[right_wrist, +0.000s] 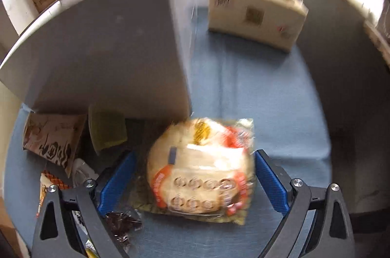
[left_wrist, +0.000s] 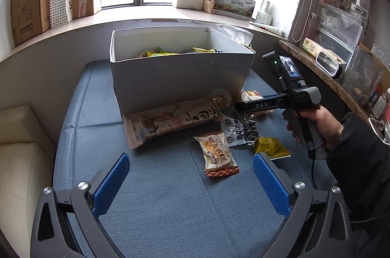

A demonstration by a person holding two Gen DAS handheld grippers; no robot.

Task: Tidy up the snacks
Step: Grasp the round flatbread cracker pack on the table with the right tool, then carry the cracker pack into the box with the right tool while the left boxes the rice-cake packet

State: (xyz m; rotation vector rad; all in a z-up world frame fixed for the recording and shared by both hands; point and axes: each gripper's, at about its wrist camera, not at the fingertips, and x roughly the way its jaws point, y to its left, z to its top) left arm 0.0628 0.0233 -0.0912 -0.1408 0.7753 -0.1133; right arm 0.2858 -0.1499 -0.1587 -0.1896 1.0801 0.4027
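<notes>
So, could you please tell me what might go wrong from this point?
The right tongs stand open around the round bread packet, pads apart from it; closing hard could squash it. A dark foil wrapper lies beside the left finger and might get dragged along. The grey box wall is tall, so a low lift could catch it.

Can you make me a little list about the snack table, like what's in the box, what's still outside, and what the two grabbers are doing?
surface: blue tablecloth
box: grey box, open top, some snacks already inside
still outside: long cartoon packet against the box front, orange-edged packet, yellow packet, round bread packet
left gripper: open, nothing between its fingers
right gripper: open, round bread packet between its fingers, not squeezed
</notes>
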